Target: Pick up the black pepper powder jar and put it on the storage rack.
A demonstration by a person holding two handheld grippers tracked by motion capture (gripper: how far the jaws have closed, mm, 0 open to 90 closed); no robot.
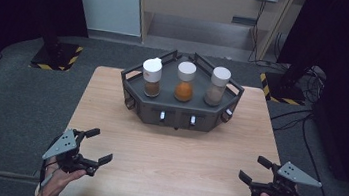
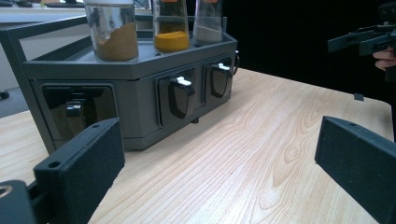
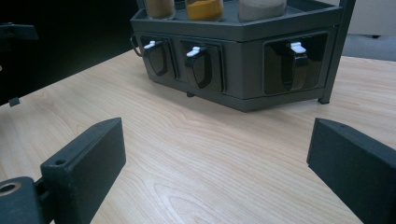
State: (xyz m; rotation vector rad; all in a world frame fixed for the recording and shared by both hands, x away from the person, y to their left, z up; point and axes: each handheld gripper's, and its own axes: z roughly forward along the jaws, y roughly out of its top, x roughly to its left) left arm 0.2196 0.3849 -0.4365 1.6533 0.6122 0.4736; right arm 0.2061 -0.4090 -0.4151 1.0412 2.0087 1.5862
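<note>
Start pose — your left gripper (image 1: 95,145) and right gripper (image 1: 256,169) hover low over the near corners of the surface (image 1: 169,163), both jaws wide open, nothing between them. The dark rack (image 1: 179,109) sits at the far centre, well apart from both; its long axis runs left-right, its switch-like front tabs (image 2: 183,82) facing you. Three white-capped jars stand upright on top: brown (image 1: 152,77), orange (image 1: 185,82), grey-beige (image 1: 217,86). Approach not yet begun, by my read. Next move prob. calls for a forward reach w/ jaws kept open, squared to one jar or tab — which one, unclear from here.
</note>
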